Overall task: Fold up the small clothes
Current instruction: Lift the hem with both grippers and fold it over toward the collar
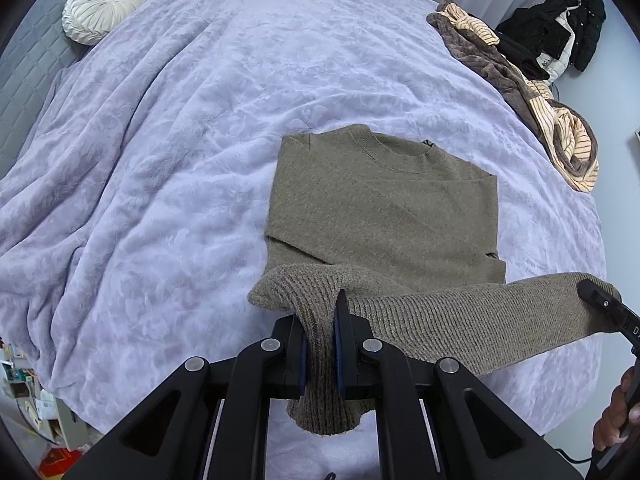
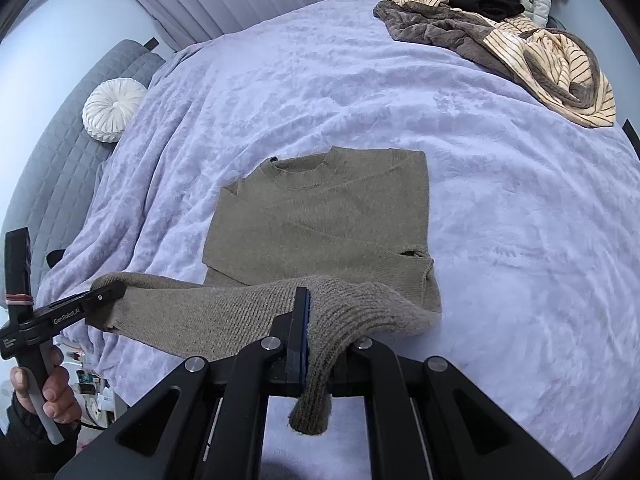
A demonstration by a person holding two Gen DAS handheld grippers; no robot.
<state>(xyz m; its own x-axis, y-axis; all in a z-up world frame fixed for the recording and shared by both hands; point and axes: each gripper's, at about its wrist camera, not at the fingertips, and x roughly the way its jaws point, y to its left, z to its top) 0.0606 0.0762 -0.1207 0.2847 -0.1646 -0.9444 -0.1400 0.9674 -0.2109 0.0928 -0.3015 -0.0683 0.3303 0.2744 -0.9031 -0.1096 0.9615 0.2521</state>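
Lying collar-away sweater [image 1: 380, 208], hem lifted crosswise (both grippers clamped)

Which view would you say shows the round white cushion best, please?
The left wrist view: the cushion sits at the top left, larger, its pleats and centre button clear, lying on the grey quilted headboard. The right wrist view shows it whole too, but smaller and duller, at the left edge of the bed.

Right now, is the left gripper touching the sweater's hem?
Touching. The left wrist view shows the left gripper shut on the sweater, its ribbed hem pinched between both pads.
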